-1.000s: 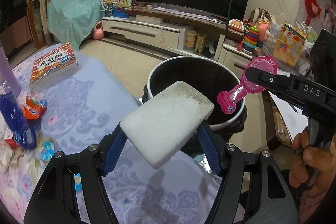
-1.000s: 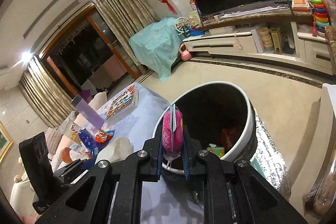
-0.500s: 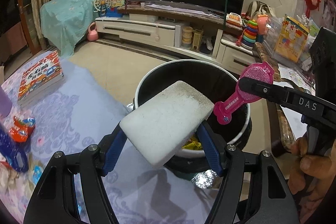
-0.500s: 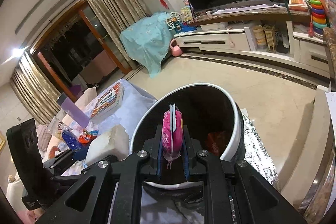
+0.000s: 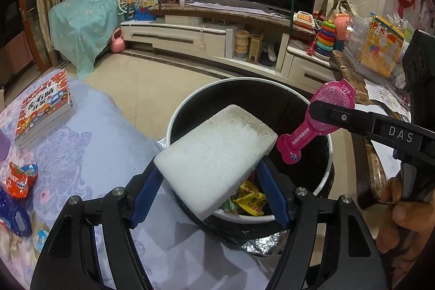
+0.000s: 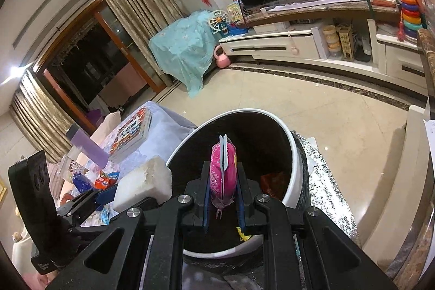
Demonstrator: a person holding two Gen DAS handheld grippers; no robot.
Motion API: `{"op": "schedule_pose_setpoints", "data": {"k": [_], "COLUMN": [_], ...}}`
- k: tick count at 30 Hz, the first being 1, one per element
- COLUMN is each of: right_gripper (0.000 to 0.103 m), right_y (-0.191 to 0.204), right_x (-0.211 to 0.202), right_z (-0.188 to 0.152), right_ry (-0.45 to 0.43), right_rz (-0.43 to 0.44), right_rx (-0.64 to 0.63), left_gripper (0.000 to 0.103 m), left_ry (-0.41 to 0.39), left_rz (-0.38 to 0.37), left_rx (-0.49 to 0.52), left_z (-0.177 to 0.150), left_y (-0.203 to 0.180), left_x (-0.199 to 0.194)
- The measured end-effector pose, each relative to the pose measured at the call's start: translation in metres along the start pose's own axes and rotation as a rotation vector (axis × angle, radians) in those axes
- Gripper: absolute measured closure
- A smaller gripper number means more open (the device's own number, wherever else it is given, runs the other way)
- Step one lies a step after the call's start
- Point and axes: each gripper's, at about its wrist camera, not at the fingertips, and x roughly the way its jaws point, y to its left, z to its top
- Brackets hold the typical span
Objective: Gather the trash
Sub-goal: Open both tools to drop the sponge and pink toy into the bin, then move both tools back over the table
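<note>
My left gripper clamps the white foam block over the trash bin rim. At its 2 o'clock, my right gripper pinches the pink toy paddle above the bin's mouth.

Left gripper clamped white foam block over black bin; right gripper pinched pink toy beside it.
</note>
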Motion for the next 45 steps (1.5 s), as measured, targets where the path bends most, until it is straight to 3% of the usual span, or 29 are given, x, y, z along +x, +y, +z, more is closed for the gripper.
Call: {"op": "schedule_pose_setpoints", "data": {"k": [11,15,17,22,35,45], "right_gripper": [0.082,0.052,0.045,0.015,0.006,0.005], "right_y": [-0.003,-0.004,-0.003,0.004,0.056,0.088], "right_x": [0.003,0.0,-0.005,-0.016,-0.035,-0.026], "right_z": [0.002,0.002,0.001,-0.003,-0.042,-0.079], "right_ry": [0.007,-0.003,-0.019,-0.051,-0.101,-0.046], "right_rz": [-0.011,-0.018,-0.016,-0.001,0.007,0.036], "right_rx": [0.016,0.03,0.031,0.04,-0.04,-0.059], "left_gripper": [0.019,0.019,0.018,0.018,0.018,0.018], "left_ry": [0.036,0.036,0.031,0.018,-0.041,-0.056], "left_rz": [0.01,0.011,0.01,-0.005,0.047,0.126], "left_rx": [-0.018,-0.035,-0.052,-0.137,-0.291,-0.382], "left_z": [-0.002,-0.008,-0.013,-0.034,-0.101,-0.146], "left_y": [0.005,0.008,0.013,0.033,0.075,0.118], "left_x": [0.008,0.003,-0.003,-0.023,-0.088,-0.124]}}
